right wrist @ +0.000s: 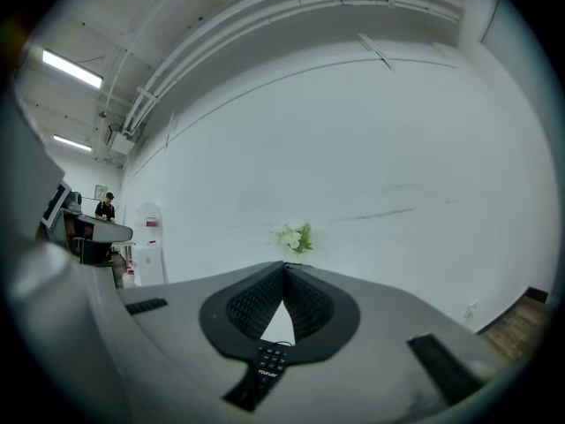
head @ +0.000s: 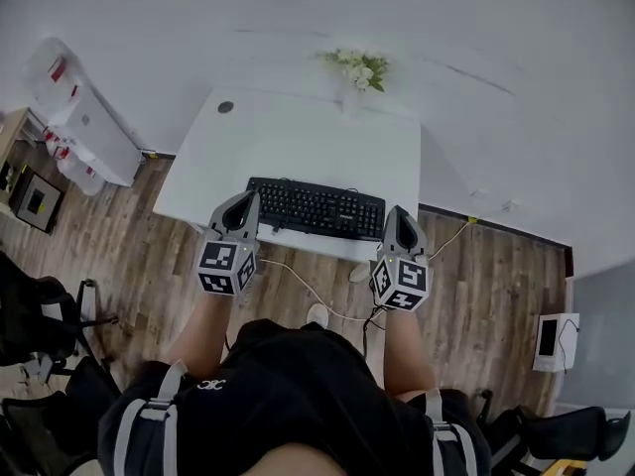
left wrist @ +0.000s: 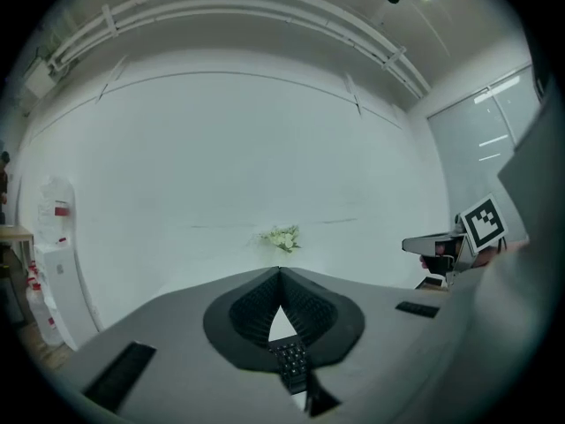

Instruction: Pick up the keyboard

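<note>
One keyboard, one table — left gripper, right gripper at its ends, jaws pressed together, empty.

keyboard: black matt plastic | desk: white, smooth, faint sheen | floor at 8 o'clock from desk: wood-grain planks, satin | left gripper shell: grey matt plastic | pads: black, finely ribbed, rubber-like | wall: white, matt

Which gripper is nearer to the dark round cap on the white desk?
Left. The left gripper is by the left end of the keyboard, below the cap; the right gripper is by the keyboard's right end, farther across.
</note>
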The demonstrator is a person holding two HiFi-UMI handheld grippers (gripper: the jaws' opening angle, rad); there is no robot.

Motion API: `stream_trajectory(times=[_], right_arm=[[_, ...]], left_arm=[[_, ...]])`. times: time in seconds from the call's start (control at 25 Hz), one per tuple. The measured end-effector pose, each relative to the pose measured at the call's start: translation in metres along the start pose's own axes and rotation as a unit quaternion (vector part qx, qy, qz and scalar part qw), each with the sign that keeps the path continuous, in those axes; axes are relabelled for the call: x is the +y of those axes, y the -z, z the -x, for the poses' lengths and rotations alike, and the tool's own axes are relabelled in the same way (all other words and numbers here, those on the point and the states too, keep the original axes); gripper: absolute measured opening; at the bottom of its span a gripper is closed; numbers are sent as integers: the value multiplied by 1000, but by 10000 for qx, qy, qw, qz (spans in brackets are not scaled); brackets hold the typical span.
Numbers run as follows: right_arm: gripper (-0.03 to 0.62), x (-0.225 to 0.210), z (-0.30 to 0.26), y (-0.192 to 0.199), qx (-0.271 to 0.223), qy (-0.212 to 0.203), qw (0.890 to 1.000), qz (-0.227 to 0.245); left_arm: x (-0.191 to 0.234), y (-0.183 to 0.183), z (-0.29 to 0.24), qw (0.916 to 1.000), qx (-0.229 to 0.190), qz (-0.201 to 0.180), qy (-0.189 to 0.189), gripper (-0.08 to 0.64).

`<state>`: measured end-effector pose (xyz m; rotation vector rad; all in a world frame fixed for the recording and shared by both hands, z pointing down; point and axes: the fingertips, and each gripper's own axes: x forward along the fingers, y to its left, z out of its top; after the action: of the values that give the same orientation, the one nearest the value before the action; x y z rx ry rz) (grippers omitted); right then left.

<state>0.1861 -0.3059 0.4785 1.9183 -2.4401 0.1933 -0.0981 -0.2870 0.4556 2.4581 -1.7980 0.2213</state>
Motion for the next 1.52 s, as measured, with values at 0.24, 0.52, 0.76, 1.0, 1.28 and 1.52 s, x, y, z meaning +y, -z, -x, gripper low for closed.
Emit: stream_trajectory(times=[0.24,0.52,0.76,1.0,1.28,1.52], right_arm=[[5,-10,-28,6,146,39,9999,-7],[130,-14,-56,29,481,-181,9982,-303],[130,-29,-73,60,907,-35,9947,-475],[131,-44,-90,109,1575,-82,9864,-454],[132,-63,-95,167,2312,-56,9694,-828],[130,-81,-100,225,3011,74,9467,-1145]], left_arm=[[25,11,-26,9991,218,358,-21,0],[39,31,-60,9950,641,694,318,192],[63,53,-73,9914,1037,727,318,192],[98,94,-88,9831,1531,999,132,206],[139,178,-95,9586,2503,1355,15,215],[160,243,-110,9284,3133,1979,259,215]])
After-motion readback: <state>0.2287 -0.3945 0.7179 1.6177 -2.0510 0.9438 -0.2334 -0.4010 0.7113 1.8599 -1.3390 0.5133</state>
